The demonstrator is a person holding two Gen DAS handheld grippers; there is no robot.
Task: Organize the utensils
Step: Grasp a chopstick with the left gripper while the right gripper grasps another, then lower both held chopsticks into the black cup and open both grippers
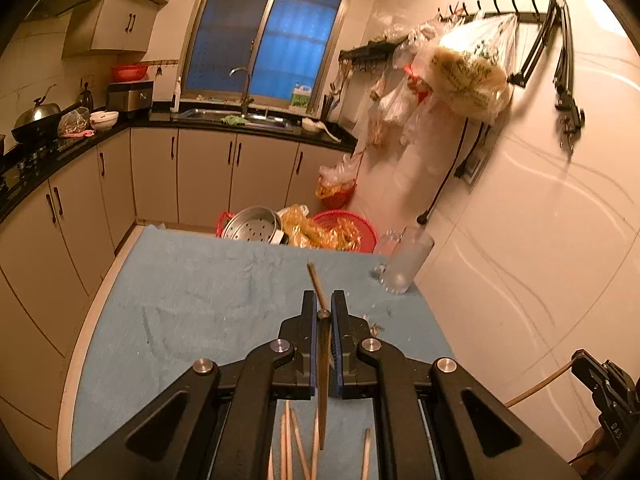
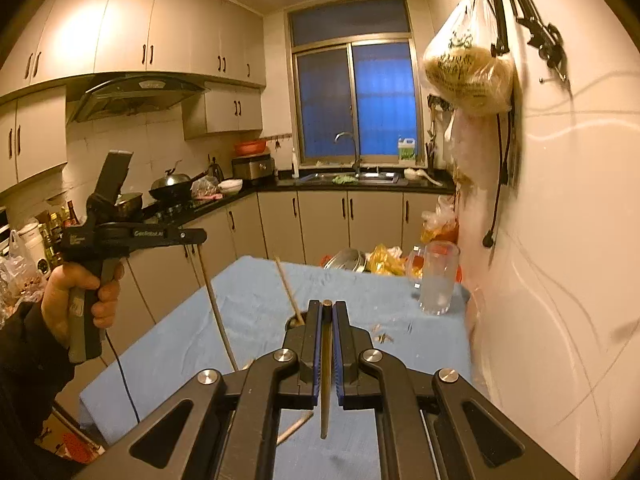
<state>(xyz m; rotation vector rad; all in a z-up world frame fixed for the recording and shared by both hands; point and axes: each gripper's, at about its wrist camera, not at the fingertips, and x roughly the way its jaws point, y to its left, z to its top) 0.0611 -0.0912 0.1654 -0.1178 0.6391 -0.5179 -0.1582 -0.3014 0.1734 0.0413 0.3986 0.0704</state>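
My left gripper [image 1: 323, 294] is shut on a dark chopstick [image 1: 322, 380] that hangs down between its pads, above a table with a blue cloth [image 1: 180, 300]. My right gripper [image 2: 327, 304] is shut on a second chopstick [image 2: 325, 380] in the same way. The right wrist view shows the left gripper [image 2: 202, 236] at the left, in a person's hand [image 2: 80, 292], its chopstick [image 2: 218, 312] dangling. At the left wrist view's right edge is the right gripper [image 1: 578, 360]. Loose chopsticks [image 1: 292, 440] lie on the cloth below. One more stick [image 1: 316, 284] shows past the fingertips.
A frosted glass mug [image 1: 404, 264] [image 2: 438, 280] stands at the table's far right corner by the tiled wall [image 1: 540, 220]. Crumbs [image 1: 376, 326] lie near it. A steamer pot [image 1: 252, 226] and red baskets [image 1: 352, 232] sit beyond the far edge. Bags [image 1: 468, 76] hang on the wall.
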